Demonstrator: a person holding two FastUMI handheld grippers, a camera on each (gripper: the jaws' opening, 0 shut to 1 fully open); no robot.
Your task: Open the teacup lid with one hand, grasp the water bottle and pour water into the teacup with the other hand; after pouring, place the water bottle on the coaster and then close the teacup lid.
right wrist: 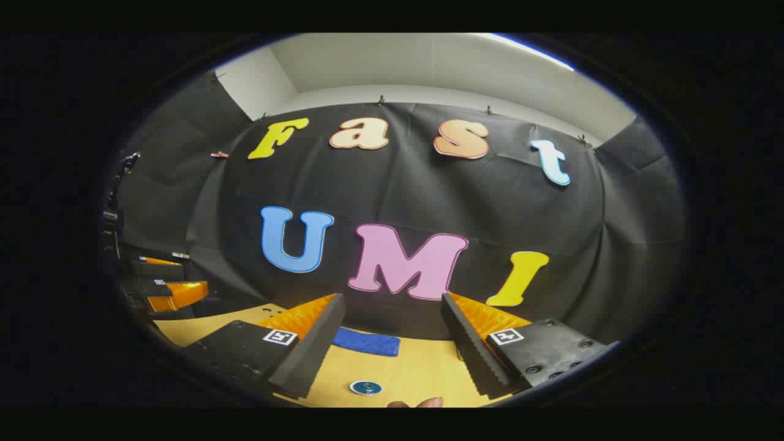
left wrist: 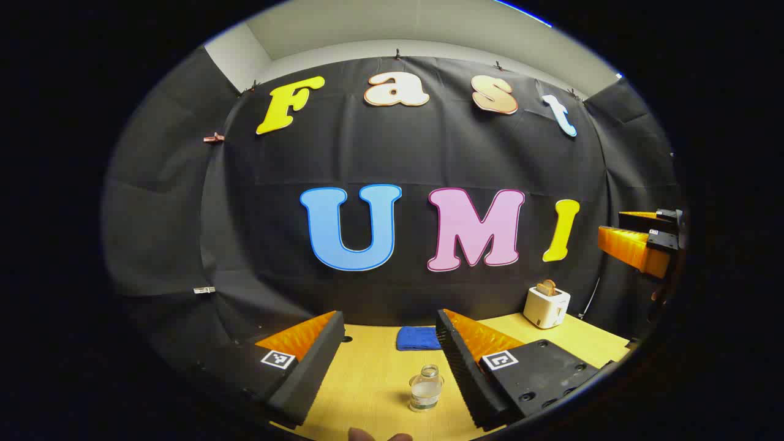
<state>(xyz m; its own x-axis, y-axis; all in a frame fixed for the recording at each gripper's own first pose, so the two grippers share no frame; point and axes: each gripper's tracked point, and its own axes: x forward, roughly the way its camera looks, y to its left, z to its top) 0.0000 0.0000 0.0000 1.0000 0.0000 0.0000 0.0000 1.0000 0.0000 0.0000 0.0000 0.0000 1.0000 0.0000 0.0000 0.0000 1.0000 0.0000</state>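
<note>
A small clear water bottle (left wrist: pixel 425 387), partly filled, stands upright on the wooden table (left wrist: pixel 367 392). It is low between the fingers of my left gripper (left wrist: pixel 389 315), which is open and holds nothing. The bottle stands nearer the right finger and touches neither. My right gripper (right wrist: pixel 392 298) is also open and holds nothing. A small round dark coaster (right wrist: pixel 365 387) lies flat on the table below and between its fingers. In the left gripper view the right gripper (left wrist: pixel 640 240) hangs at the far right edge. The left gripper (right wrist: pixel 162 286) sits at the far left of the right gripper view.
A folded blue cloth (left wrist: pixel 418 338) (right wrist: pixel 366 342) lies at the back of the table near the wall. A white toaster (left wrist: pixel 546 306) with a slice of bread in it stands at the back right. Fingertips of a hand (left wrist: pixel 373 435) (right wrist: pixel 416 403) peek in at the bottom edge.
</note>
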